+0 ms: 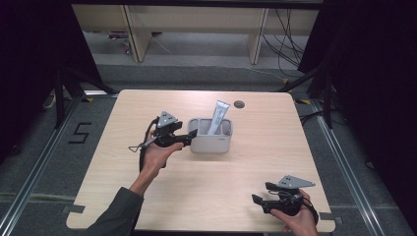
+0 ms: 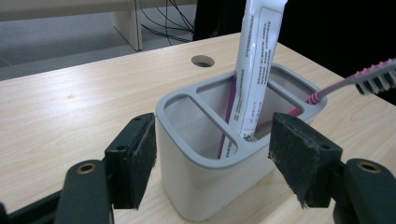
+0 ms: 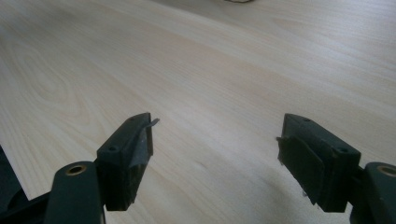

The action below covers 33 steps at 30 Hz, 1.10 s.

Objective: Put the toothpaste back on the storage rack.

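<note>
Two tools are over the tabletop (image 1: 206, 187). One, the left tool (image 2: 212, 154), has wide jaws on both sides of the grey holder (image 2: 205, 186), which stands mid-tabletop with a white tube (image 2: 258, 70) and pink toothbrush (image 2: 348, 84) inside. Right tool (image 3: 215, 154) is wide open, holding nothing.

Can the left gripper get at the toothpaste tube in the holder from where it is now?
Probably yes. The left gripper is open right at the grey holder, and the toothpaste tube stands tall above the rim with nothing over it. The gripper would likely need to rise first, and the pink toothbrush leans close by.
</note>
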Each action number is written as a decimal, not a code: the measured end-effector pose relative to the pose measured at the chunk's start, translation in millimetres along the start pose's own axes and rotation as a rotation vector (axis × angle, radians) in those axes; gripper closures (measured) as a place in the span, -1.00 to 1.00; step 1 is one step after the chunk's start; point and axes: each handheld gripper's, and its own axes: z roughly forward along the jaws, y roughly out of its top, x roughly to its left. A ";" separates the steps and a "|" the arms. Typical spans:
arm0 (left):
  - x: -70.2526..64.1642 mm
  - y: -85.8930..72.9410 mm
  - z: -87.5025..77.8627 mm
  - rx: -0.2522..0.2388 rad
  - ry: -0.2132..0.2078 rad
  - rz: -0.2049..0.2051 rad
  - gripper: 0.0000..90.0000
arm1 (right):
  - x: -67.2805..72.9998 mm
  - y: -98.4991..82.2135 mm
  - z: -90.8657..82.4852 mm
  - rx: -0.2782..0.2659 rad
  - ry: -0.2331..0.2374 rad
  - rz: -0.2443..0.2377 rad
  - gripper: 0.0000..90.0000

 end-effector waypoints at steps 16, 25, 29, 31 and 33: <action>16.1 -21.3 -24.1 0.021 -0.007 -0.024 -0.42 | -1.4 0.6 0.0 -0.008 -0.014 -0.030 -0.40; 18.6 -33.0 -28.8 0.034 -0.021 -0.025 -0.47 | -2.3 0.6 1.4 -0.021 -0.008 -0.021 -0.41; 19.6 -40.1 -31.7 0.047 -0.023 -0.014 -0.48 | -1.4 0.6 2.3 -0.026 0.010 -0.014 -0.41; 20.2 -42.3 -33.4 0.046 -0.023 -0.019 -0.49 | -3.7 1.1 0.9 -0.019 0.000 -0.040 -0.41; 21.2 -44.5 -35.6 0.050 -0.021 -0.013 -0.49 | -1.7 0.5 0.5 -0.017 0.005 -0.005 -0.41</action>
